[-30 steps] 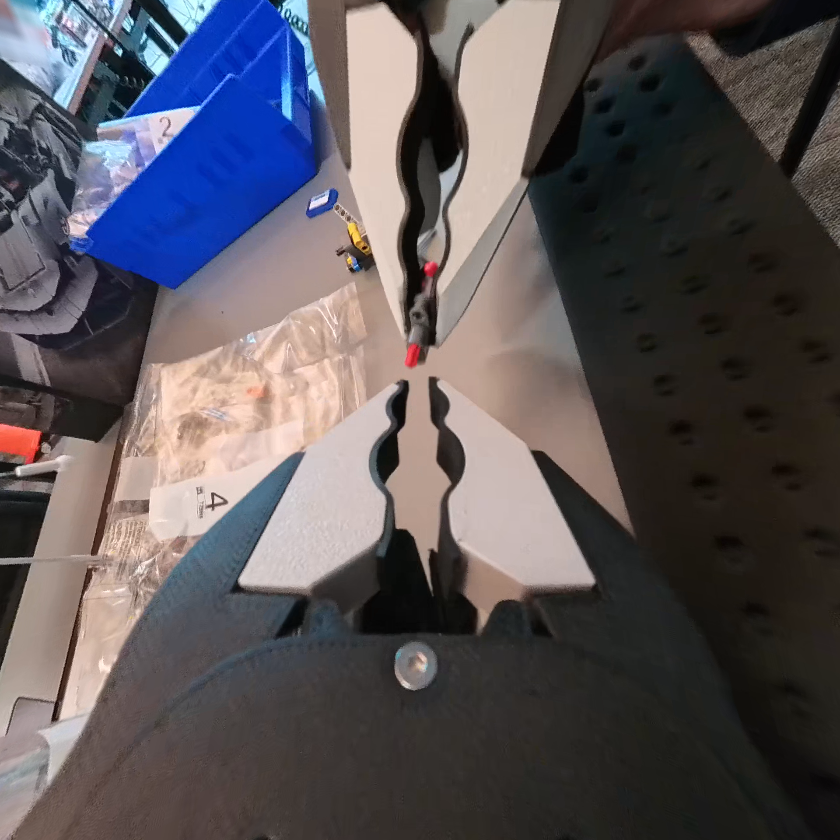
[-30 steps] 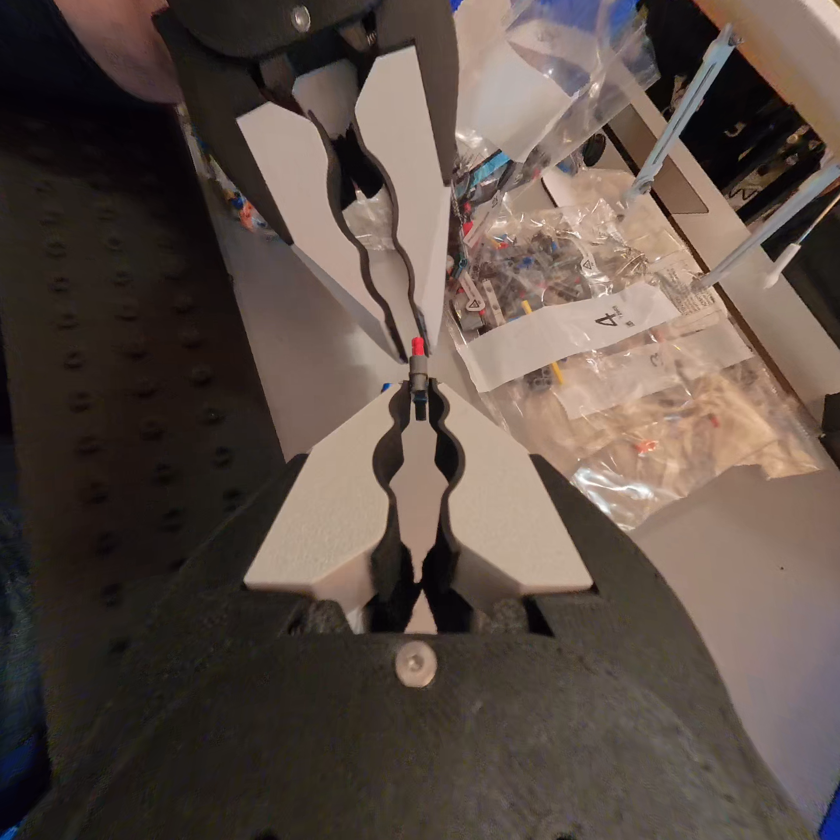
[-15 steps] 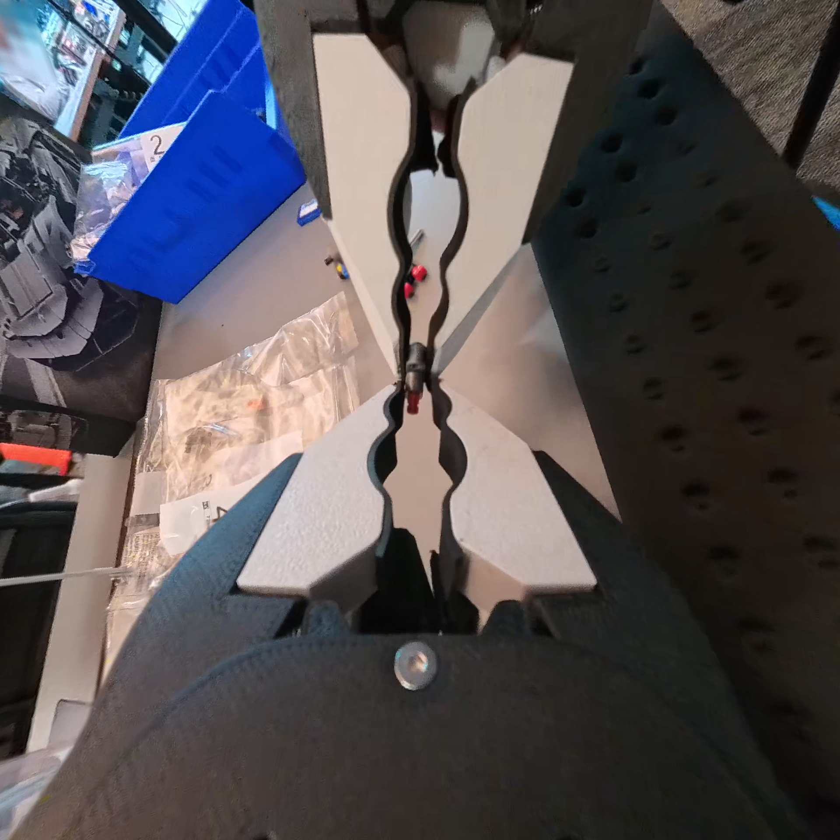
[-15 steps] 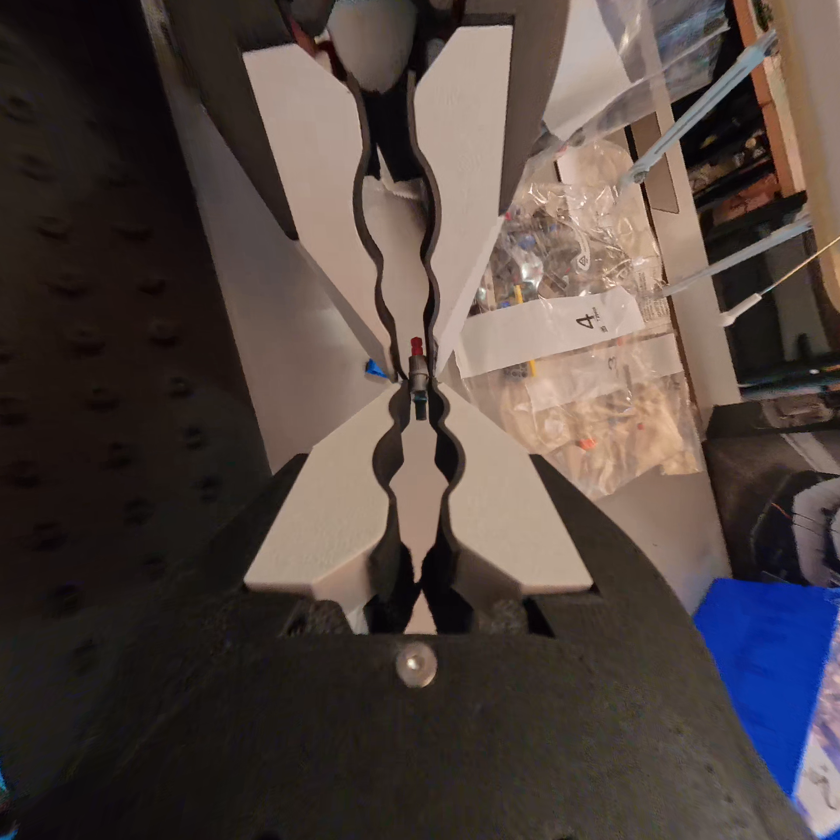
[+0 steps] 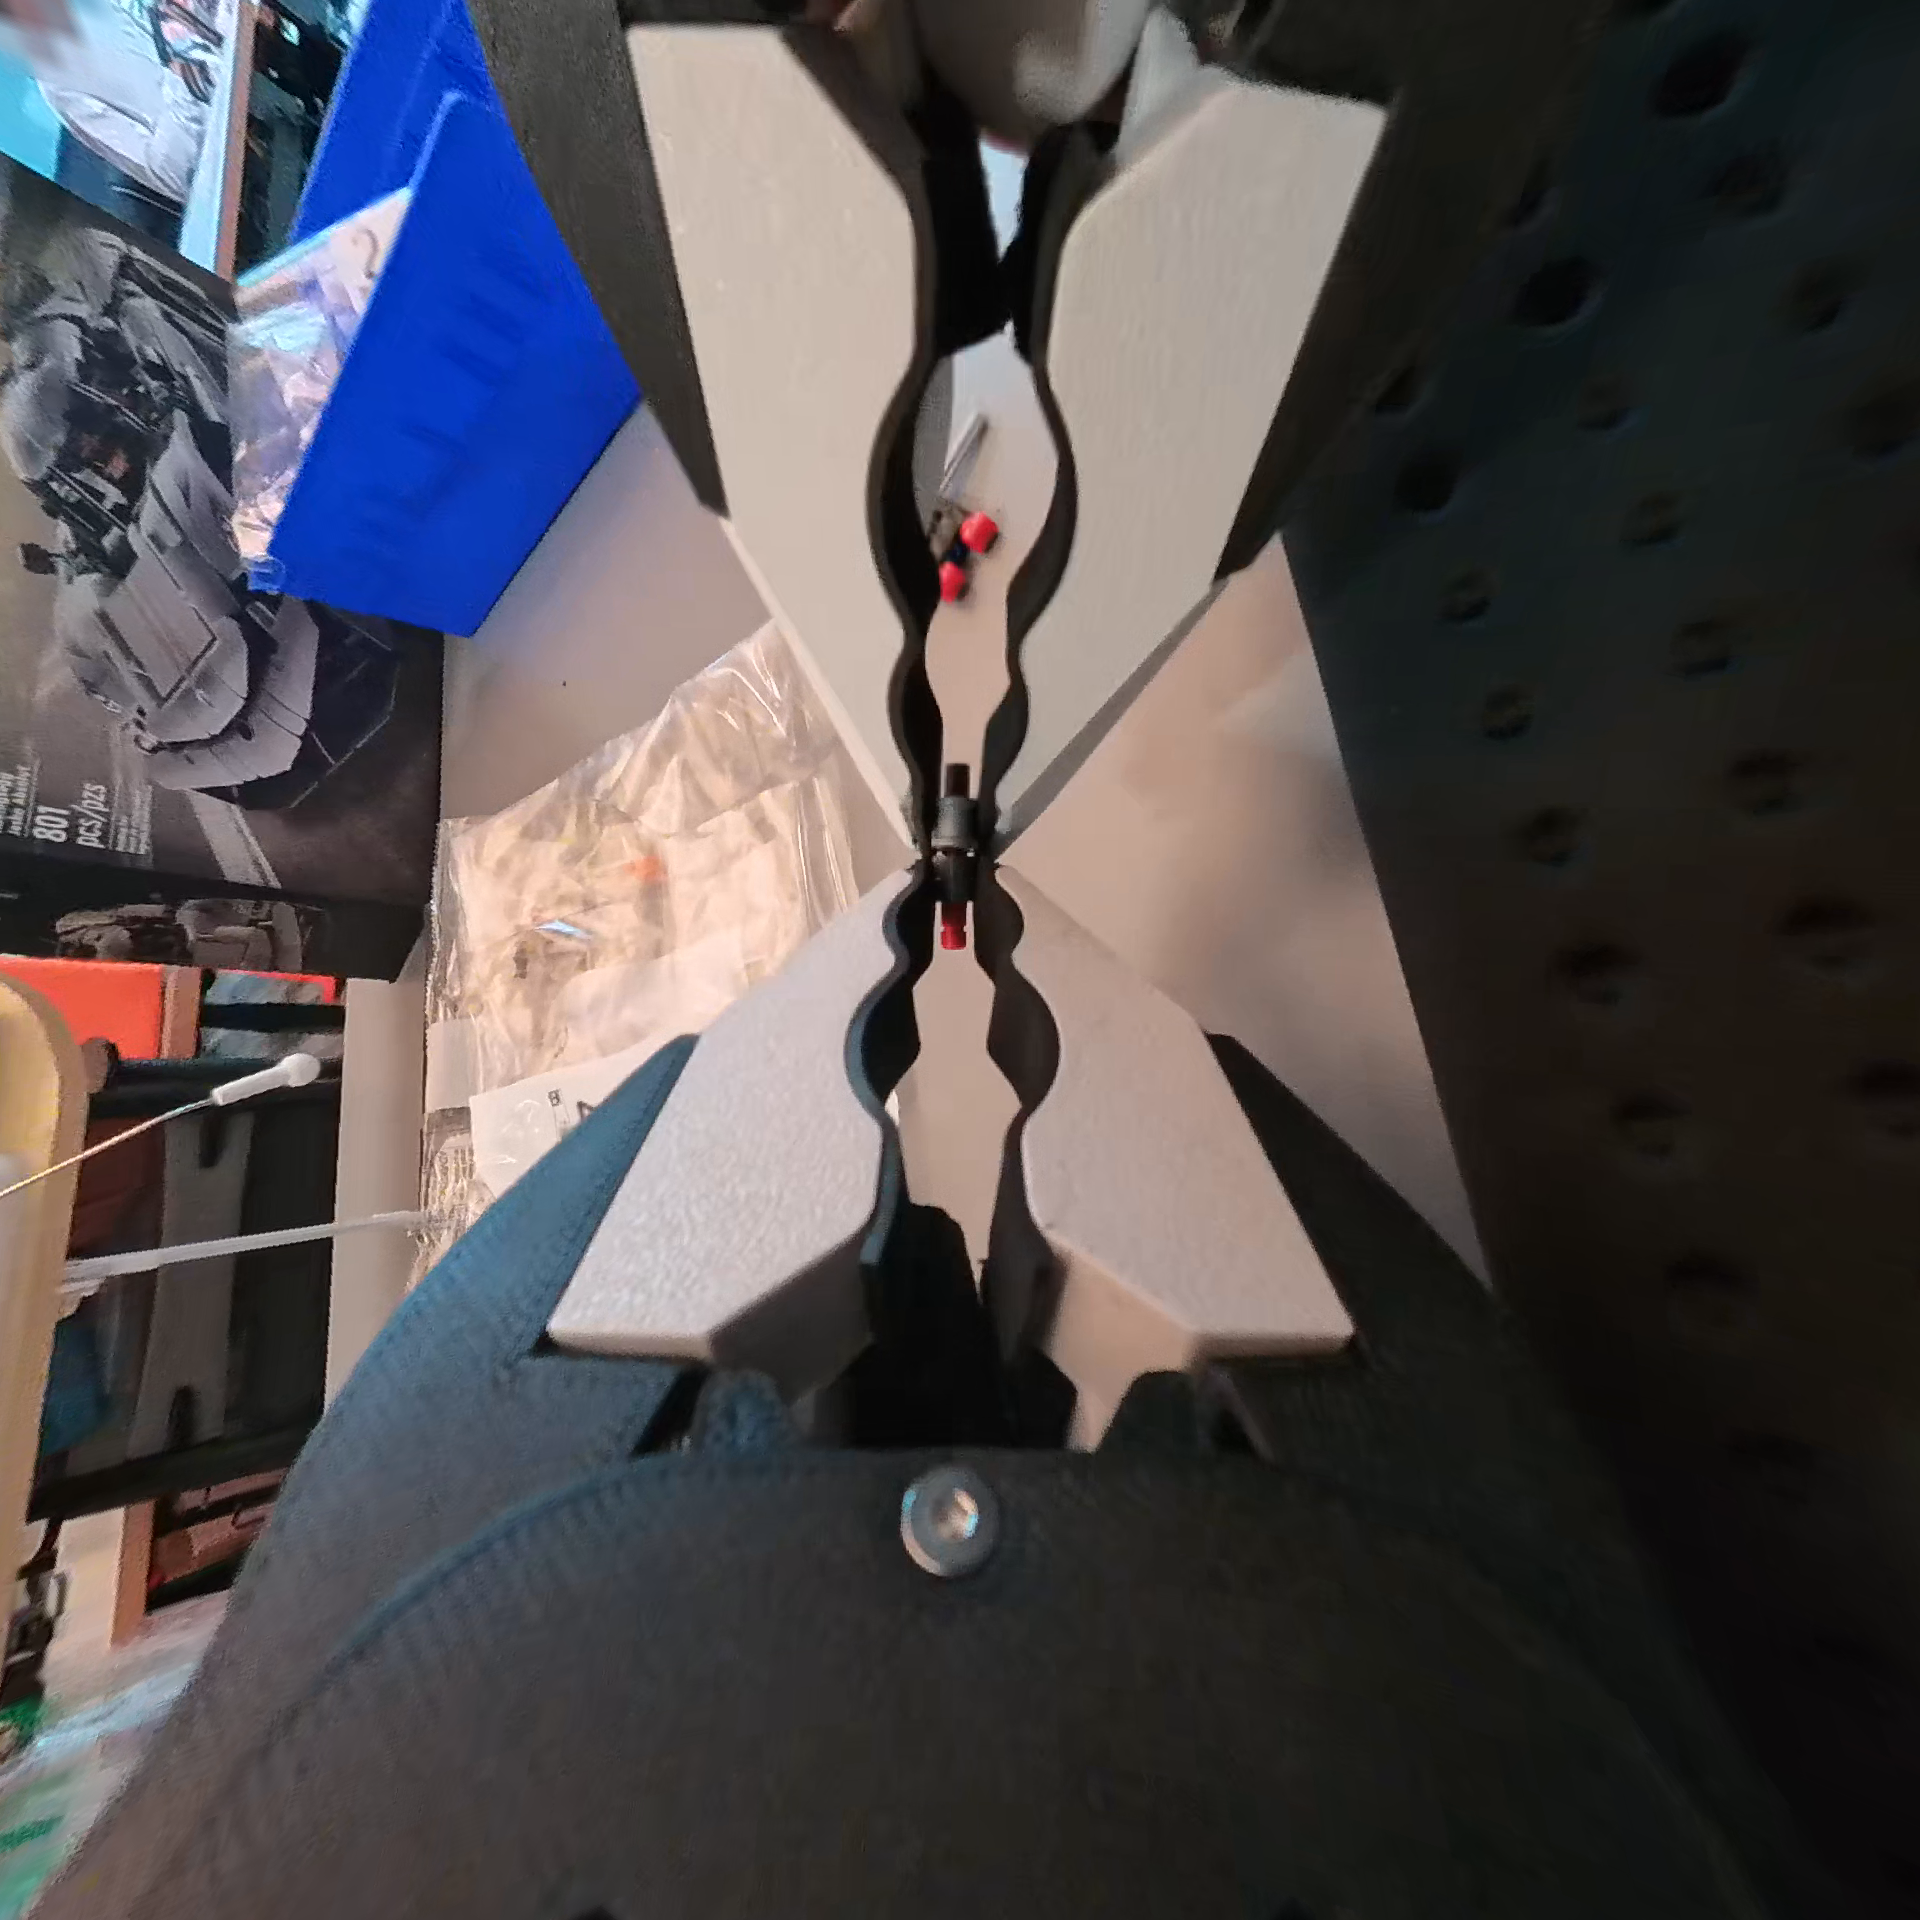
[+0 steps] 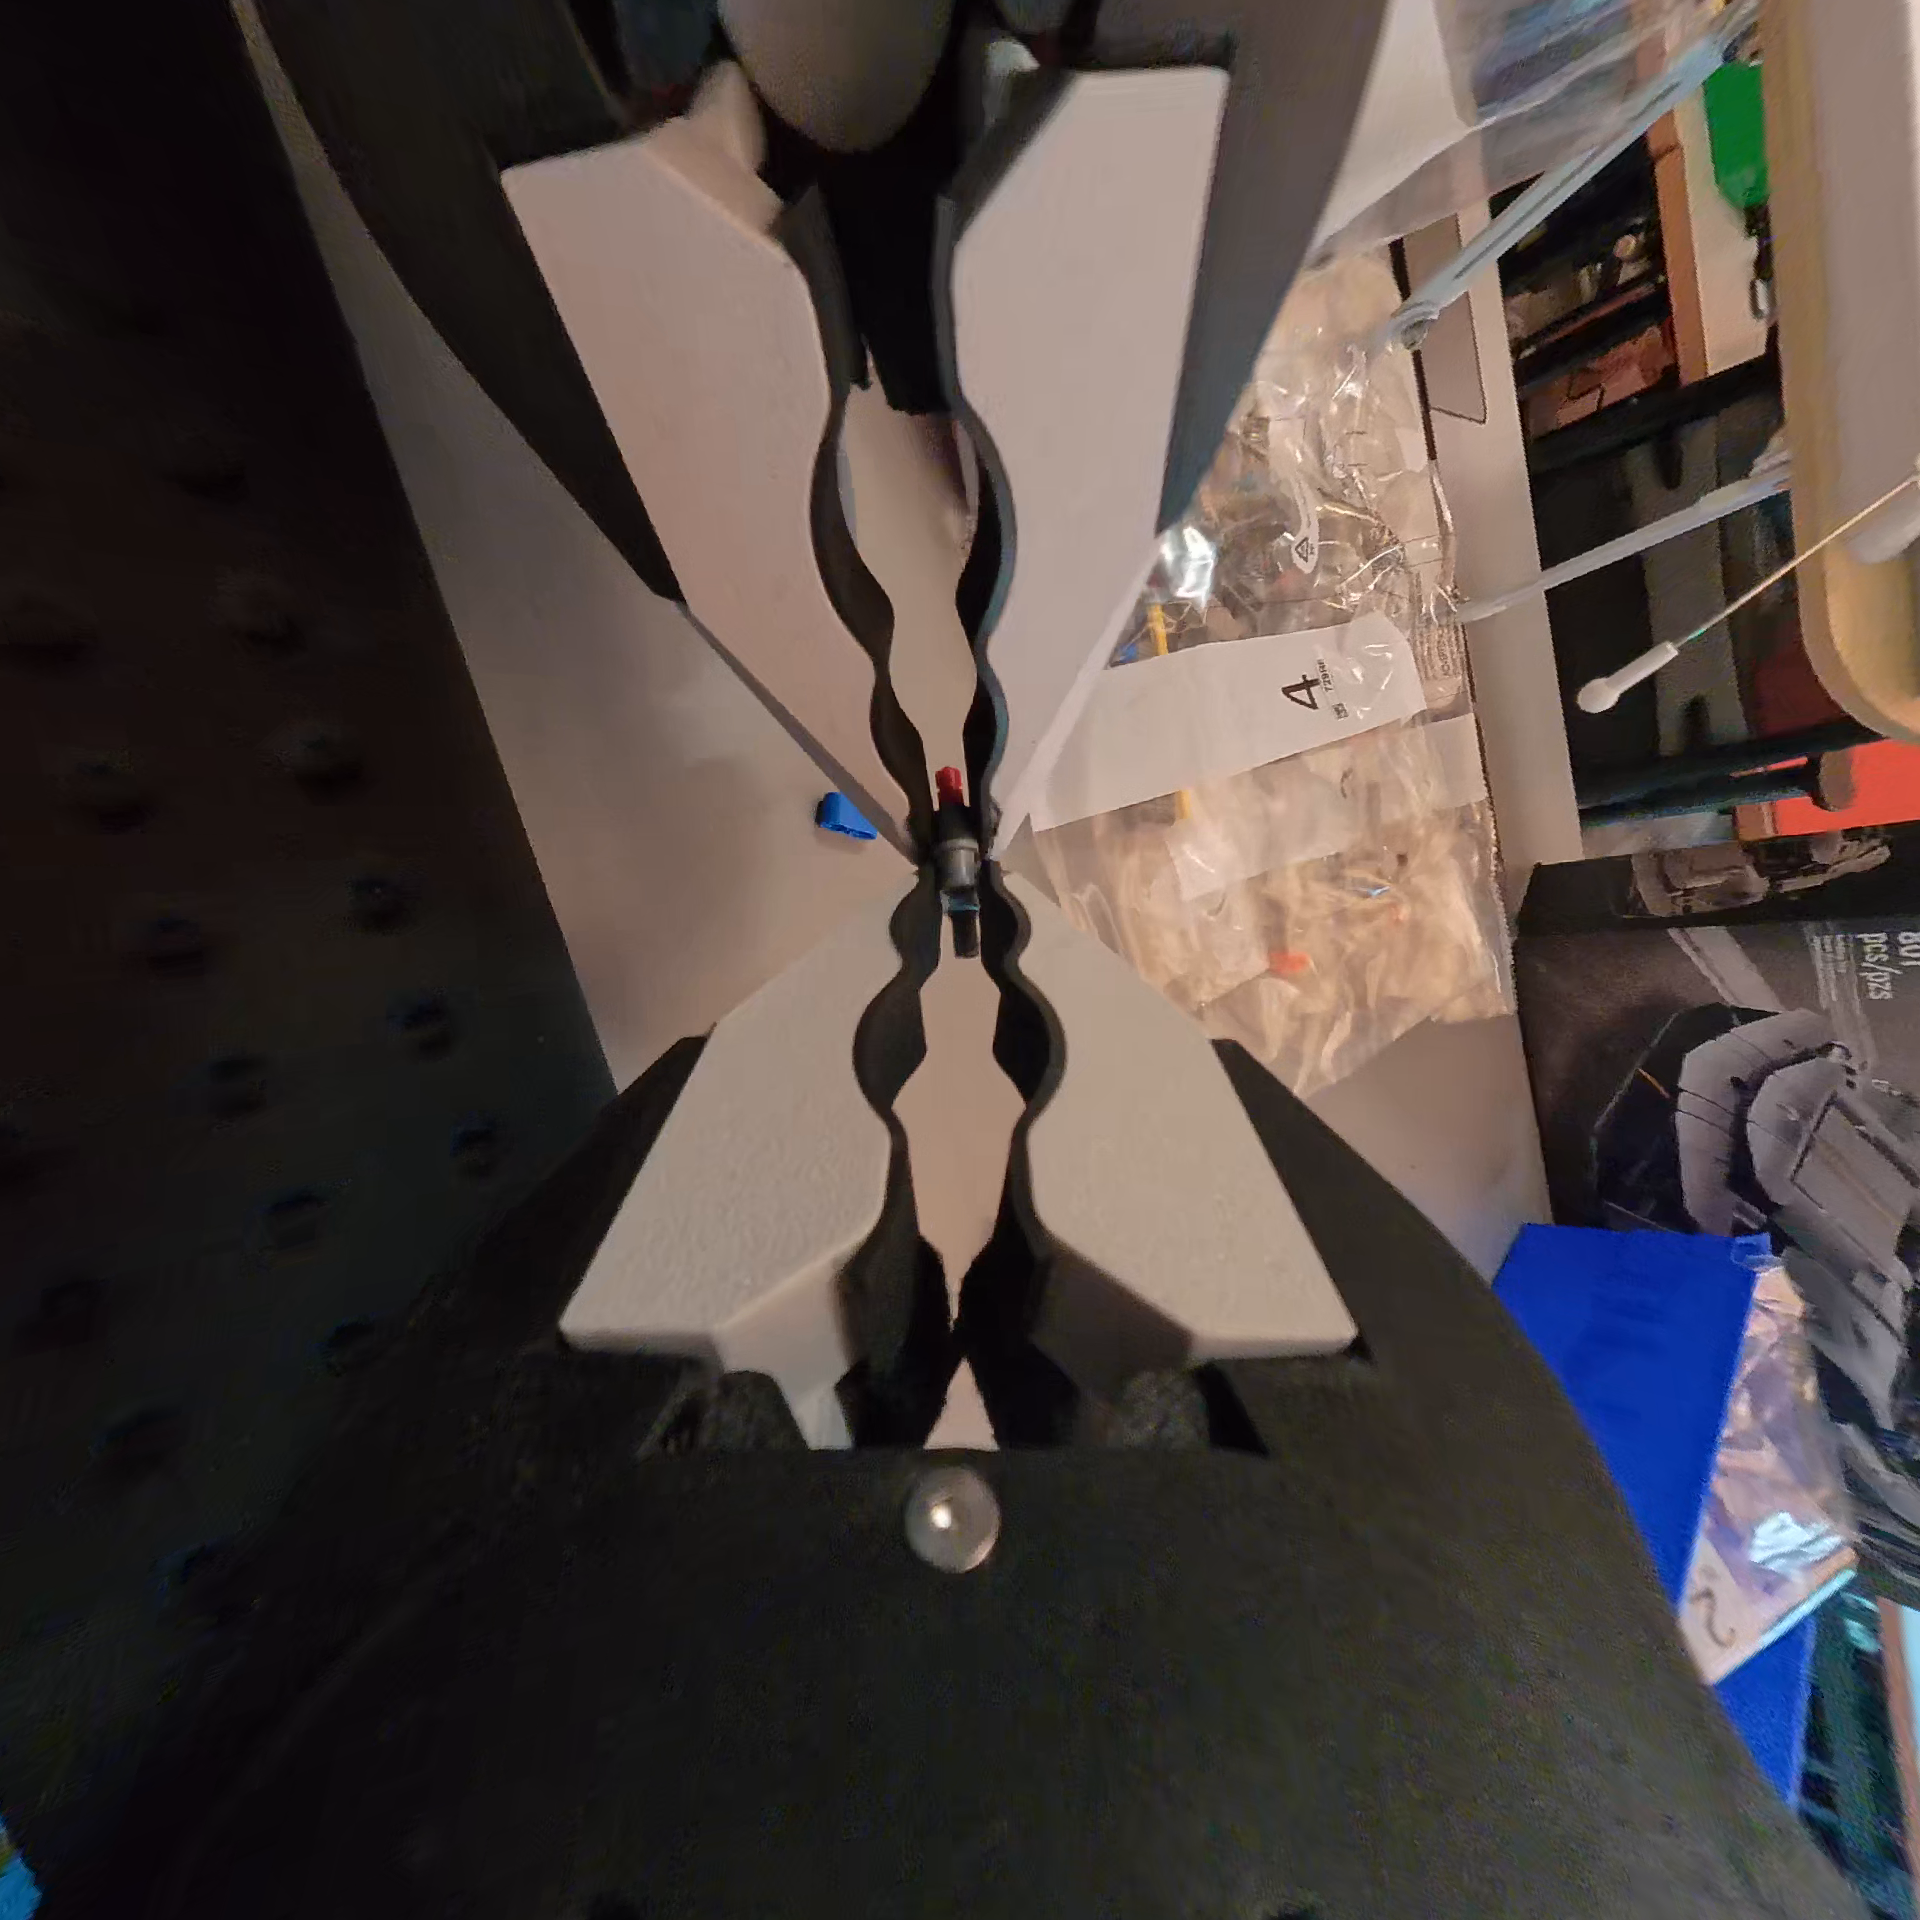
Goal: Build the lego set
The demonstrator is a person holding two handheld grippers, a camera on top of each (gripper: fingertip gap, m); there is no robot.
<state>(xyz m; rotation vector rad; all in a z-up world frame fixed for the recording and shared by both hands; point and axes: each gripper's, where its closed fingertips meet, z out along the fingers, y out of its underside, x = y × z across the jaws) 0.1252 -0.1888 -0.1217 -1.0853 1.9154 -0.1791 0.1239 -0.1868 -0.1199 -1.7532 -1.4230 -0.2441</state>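
Note:
A small lego pin piece (image 5: 951, 826), with a dark grey collar, one red end and one black end, hangs above the table between two grippers that meet tip to tip. My right gripper (image 6: 954, 881) is shut on it, with the black end (image 6: 964, 935) lying between its fingers. It comes in from the top of the left wrist view (image 5: 951, 810). My left gripper (image 5: 951, 878) stands a narrow gap apart around the red end (image 5: 949, 925). I cannot tell whether it pinches the piece. It also shows at the top of the right wrist view (image 6: 951, 826).
Clear bags of parts (image 5: 644, 883) (image 6: 1299, 883) lie on the grey table (image 5: 582, 603). A blue bin (image 5: 447, 416) (image 6: 1621, 1403) and the set's dark box (image 5: 156, 520) stand beyond. Loose red pieces (image 5: 971, 540) and a blue piece (image 6: 840, 812) lie below. A dark perforated panel (image 5: 1662, 831) runs alongside. The tips of both grippers are at nearly the same place.
The two grippers have closed the distance and now meet tip to tip. The piece's red end has gone in between the left gripper's fingers. The right gripper has kept hold of the piece.

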